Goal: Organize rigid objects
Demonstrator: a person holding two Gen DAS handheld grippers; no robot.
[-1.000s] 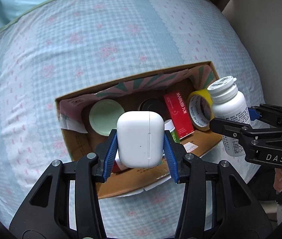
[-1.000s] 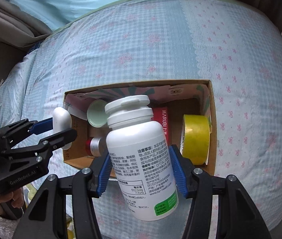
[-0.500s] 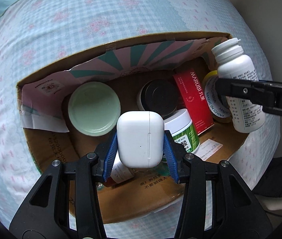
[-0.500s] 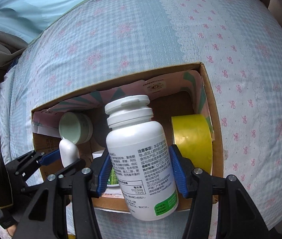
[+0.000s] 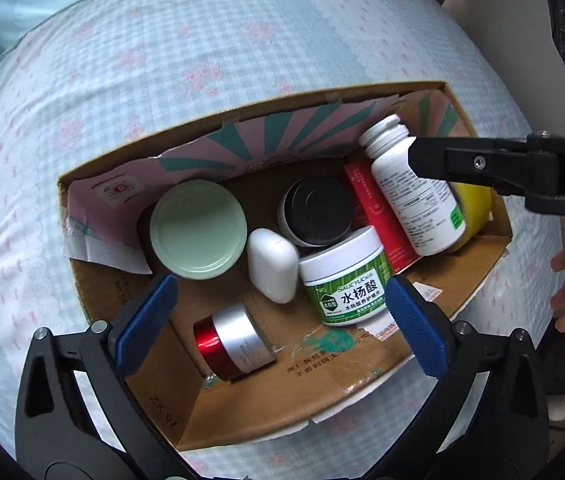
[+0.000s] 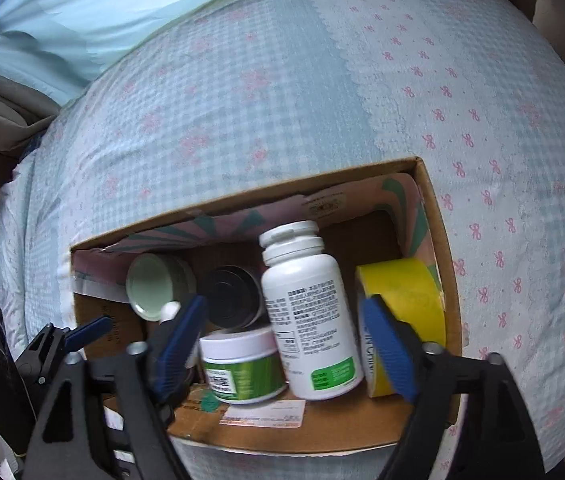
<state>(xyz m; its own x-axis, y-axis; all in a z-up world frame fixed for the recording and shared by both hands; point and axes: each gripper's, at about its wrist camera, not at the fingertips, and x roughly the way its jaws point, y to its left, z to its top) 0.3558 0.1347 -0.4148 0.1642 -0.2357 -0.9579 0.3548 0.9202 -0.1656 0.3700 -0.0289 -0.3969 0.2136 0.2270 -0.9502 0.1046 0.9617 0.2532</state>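
The bed (image 5: 162,60), in its blue check cover with pink bows, carries the open box (image 5: 362,380), and everything sits inside it. Both claws hang over the near rim: the left claw (image 5: 278,320) is spread wide with nothing between its blue pads, and the right claw (image 6: 282,344) is spread too, its pads clear on either side of the bottle (image 6: 308,312). That white bottle leans back in the box's right half, touching the yellow tape (image 6: 406,292) at its 3 o'clock and a red carton (image 5: 378,216) on its other side. The pale green lid (image 5: 198,228) lies at 9 o'clock in the box, the black-topped jar (image 5: 318,210) near the middle. The green jar (image 5: 344,276) stands in front of that, the white case (image 5: 272,264) lies loose just at its 9 o'clock, and the red and silver jar (image 5: 232,346) lies tipped at 6 o'clock.
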